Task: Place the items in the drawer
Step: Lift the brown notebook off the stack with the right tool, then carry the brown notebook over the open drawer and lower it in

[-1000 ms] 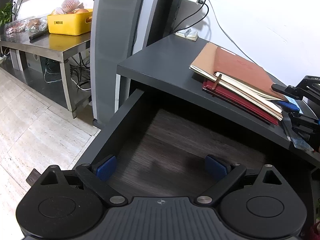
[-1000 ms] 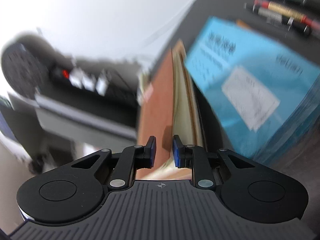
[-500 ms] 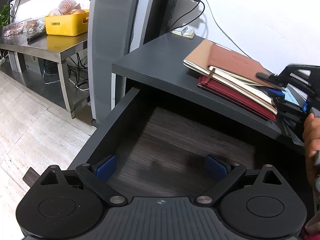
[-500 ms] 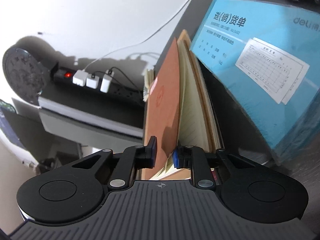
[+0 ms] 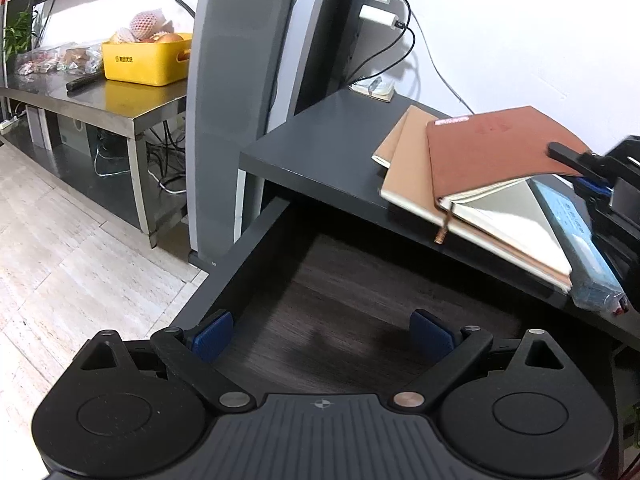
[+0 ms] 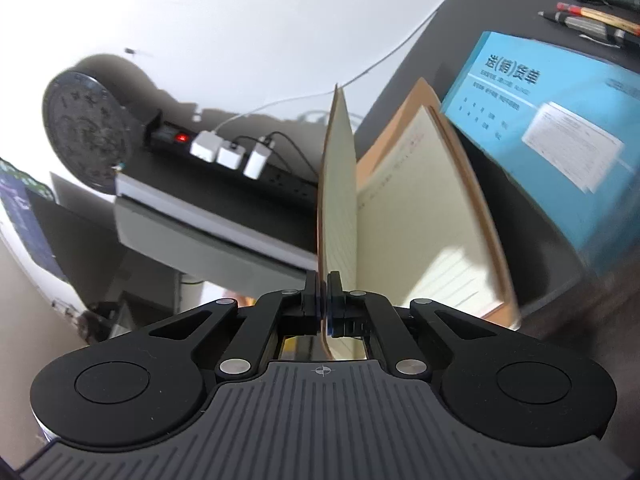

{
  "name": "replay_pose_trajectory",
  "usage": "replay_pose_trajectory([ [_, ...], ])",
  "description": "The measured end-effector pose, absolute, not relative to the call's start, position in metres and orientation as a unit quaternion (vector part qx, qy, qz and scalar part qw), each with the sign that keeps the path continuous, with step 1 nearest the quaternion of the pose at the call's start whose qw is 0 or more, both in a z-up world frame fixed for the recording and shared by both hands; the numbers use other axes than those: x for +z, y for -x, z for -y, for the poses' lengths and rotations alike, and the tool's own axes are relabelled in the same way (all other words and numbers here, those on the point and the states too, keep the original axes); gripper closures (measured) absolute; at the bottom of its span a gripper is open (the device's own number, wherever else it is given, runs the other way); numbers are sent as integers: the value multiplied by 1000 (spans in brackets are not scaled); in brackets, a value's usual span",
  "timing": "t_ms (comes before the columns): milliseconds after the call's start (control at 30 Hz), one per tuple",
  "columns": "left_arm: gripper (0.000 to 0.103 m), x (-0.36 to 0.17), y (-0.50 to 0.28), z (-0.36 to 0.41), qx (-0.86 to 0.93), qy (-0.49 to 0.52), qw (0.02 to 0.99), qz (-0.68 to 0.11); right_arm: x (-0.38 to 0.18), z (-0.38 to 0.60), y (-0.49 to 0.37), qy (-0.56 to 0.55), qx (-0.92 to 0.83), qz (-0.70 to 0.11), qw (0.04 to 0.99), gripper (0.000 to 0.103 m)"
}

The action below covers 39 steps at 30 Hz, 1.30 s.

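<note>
right claw (image 6: 323,294) clenched on one notebook cover (image 6: 338,184); left claw (image 5: 322,334) released over one drawer (image 5: 340,300).

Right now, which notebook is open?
The brown notebook on top. The right gripper pinches its cover, lifting it off the pages. The tan notebook underneath lies flat and shut.

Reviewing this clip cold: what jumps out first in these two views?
The right gripper is shut on the front cover of the brown notebook, lifting it so the book fans open on the dark desk. Below the desk, the open drawer shows only bare wood-grain floor, with the left gripper wide open over it. A blue receipt pad lies beside the notebook.
</note>
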<state>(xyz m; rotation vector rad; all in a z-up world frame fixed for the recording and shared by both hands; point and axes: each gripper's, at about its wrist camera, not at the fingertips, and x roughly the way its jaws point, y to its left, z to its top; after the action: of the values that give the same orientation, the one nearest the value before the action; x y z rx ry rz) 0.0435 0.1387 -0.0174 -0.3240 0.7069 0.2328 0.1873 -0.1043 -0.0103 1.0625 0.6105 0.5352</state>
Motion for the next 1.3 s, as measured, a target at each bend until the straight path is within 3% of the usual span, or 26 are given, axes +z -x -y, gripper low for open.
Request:
replay_pose_trajectory([
  [267, 7, -16, -39, -138, 111, 161, 919, -343, -5, 109, -179, -554, 256, -266, 746, 100],
  [467, 7, -10, -38, -153, 122, 198, 918, -321, 19, 121, -151, -537, 283, -234, 760, 100],
  [667, 7, -13, -46, -151, 104, 221, 915, -321, -23, 115, -151, -529, 258, -310, 747, 97],
  [767, 8, -15, -48, -154, 102, 237, 911, -321, -33, 120, -153, -536, 243, -328, 739, 87],
  [833, 8, -15, -50, -157, 99, 248, 910, -318, -31, 126, -153, -531, 244, -338, 737, 64],
  [900, 8, -13, -52, -159, 97, 255, 910, -312, -26, 135, -146, -516, 243, -345, 745, 54],
  [1133, 10, -10, -63, -165, 78, 285, 908, -298, -18, 165, -119, -453, 215, -334, 798, 51],
  [1300, 10, -11, -75, -162, 69, 287, 908, -299, -47, 165, -142, -491, 219, -367, 759, 51],
])
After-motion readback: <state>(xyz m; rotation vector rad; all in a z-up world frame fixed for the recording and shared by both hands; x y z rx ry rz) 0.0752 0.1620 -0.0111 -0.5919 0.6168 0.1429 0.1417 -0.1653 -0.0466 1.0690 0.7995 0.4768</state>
